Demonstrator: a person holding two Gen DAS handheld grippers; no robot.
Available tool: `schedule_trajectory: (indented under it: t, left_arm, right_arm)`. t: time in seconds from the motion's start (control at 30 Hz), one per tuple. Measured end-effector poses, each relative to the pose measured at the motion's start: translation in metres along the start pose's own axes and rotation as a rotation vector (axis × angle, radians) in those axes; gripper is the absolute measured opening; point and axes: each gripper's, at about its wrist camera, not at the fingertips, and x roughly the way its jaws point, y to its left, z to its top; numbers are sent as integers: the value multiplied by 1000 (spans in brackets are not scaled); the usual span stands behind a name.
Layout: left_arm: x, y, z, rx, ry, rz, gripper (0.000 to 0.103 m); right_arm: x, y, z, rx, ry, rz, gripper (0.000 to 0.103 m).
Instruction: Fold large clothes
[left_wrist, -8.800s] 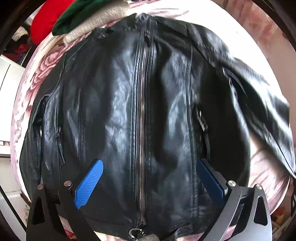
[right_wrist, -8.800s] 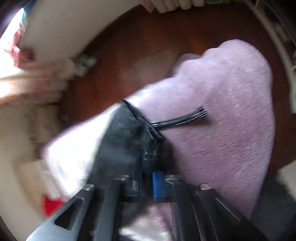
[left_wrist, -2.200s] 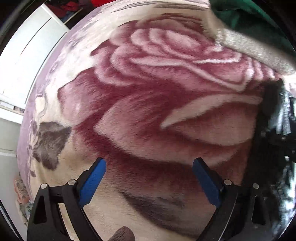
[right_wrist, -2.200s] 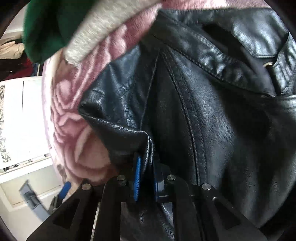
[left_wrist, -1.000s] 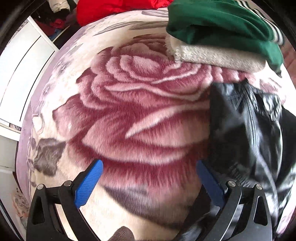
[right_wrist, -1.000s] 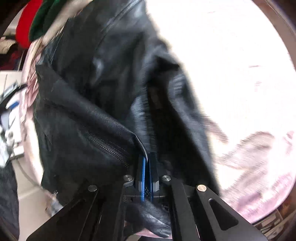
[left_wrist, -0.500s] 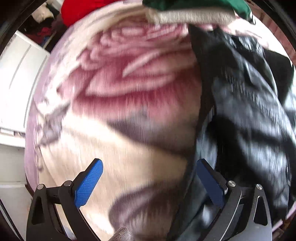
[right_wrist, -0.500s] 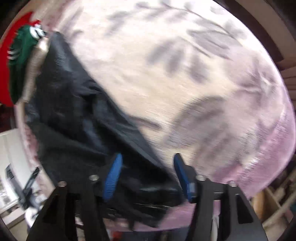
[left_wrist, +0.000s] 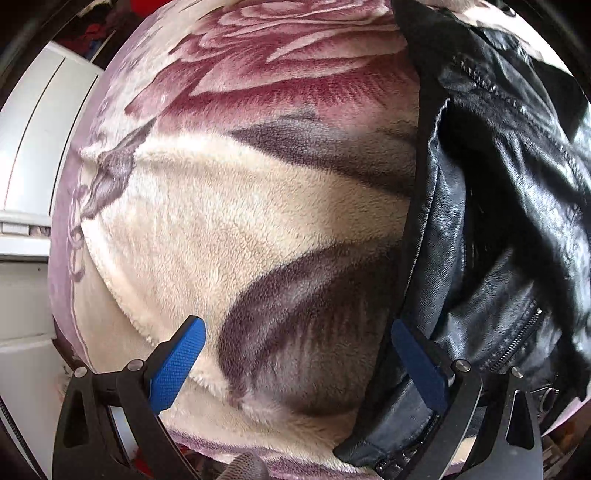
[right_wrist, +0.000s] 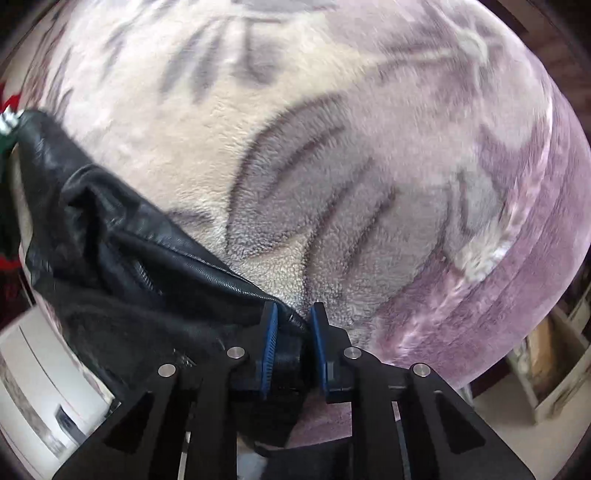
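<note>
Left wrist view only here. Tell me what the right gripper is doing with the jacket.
Observer: The right gripper has just been closing. The edge of the black jacket sits between its jaws, but I cannot tell whether the pads press it.
Operator: Report what lies ahead of that gripper.
Observer: Only the blanket, with a grey leaf pattern there.
Operator: Name anything past the jacket's far end.
Observer: A bit of green cloth shows at the left edge of the right wrist view.
</note>
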Motion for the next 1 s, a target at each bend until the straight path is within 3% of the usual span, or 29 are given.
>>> schedule_trajectory:
  t: [0.07,0.1,0.13,0.17,0.2,0.23,0.3,0.33,0.37,0.4,0.47,0.57,0.63,0.67,0.7,0.8,0.9,1.0]
  left_arm:
    - [0,6,-4,-26,12,-22,103]
    - [0,9,-9,-39,16,-33,103]
    - [0,13,-14,-51,25,-37,103]
    - [1,15,-19,-55,33,-37,103]
    - [2,18,-24,-53,42,-37,103]
    - [2,19,-29,-51,51,-39,103]
    - [1,21,-36,-47,56,-55,103]
    - [-1,21,-42,-42,54,-79,103]
    - [-1,20,-45,-38,49,-107,103]
    - [0,20,-53,-32,50,-130,103]
    - [4,16,-57,-24,73,-162,103]
    - [-3,10,-60,-14,37,-143,103]
    - [-6,9,-57,-19,3,-111,103]
    - [-8,5,-56,-22,-8,-86,103]
    - [-7,5,-53,-27,-16,-70,103]
    - [-8,7,-39,-53,-47,-56,103]
    - [-16,9,-24,-61,-96,-32,103]
    - [-22,7,-10,-51,-150,31,103]
  right_arm:
    - [-5,10,-3,-23,21,58,38]
    - [1,12,-1,-25,51,63,64]
    - [11,28,6,-31,94,57,73]
    - [23,19,8,-17,162,49,73]
    - [28,16,5,9,172,64,72]
    - [26,13,3,43,150,82,50]
    - [18,13,3,99,127,104,30]
    - [8,14,3,92,75,89,17]
    - [1,13,4,78,44,64,13]
    - [-6,14,6,33,9,-41,3]
    - [-15,17,13,-17,-3,-114,3]
    - [-46,36,25,-39,2,48,11]
    - [-71,73,28,-117,-52,157,45]
    - [-76,85,30,-136,-57,196,48]
    - [-78,109,38,-165,-51,261,48]
    - [-58,159,54,-190,-41,294,48]
    - [-37,209,71,-200,-134,230,48]
    - [-49,248,82,-257,-223,223,50]
